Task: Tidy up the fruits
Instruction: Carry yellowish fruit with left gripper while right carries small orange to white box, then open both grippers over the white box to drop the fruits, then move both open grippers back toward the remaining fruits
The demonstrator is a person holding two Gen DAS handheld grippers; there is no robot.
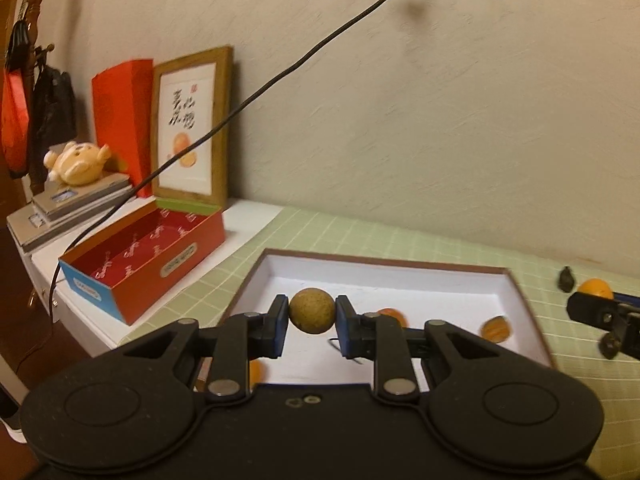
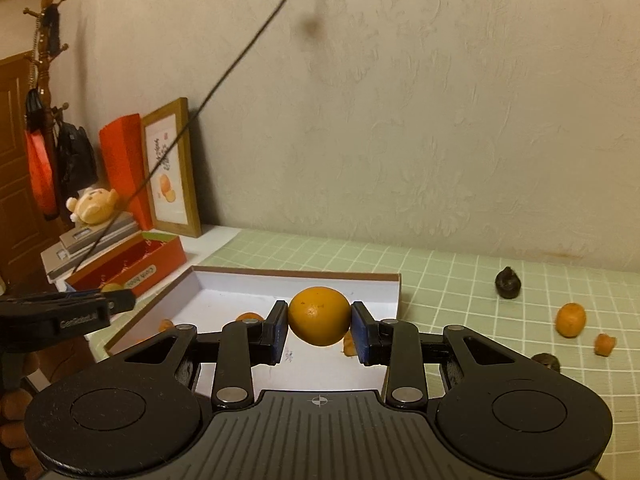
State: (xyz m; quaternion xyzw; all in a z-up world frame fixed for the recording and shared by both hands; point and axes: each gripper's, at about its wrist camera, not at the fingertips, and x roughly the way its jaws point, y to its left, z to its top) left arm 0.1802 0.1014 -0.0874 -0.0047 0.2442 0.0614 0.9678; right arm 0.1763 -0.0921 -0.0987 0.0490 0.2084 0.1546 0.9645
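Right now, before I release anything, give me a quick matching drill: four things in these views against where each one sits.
Things:
1. brown round fruit
2. large orange
3. dark fruit
4. plush toy

Places:
A. loose on the green checked cloth
B. clamped in the right tool
C. on the stacked scales at far left
D. clamped in the left tool

Pairs: 1-D, 2-B, 3-A, 4-C

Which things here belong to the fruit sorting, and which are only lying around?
Job: brown fruit in left gripper; orange in right gripper; white tray; loose orange.
Around: red box; framed picture; plush toy.
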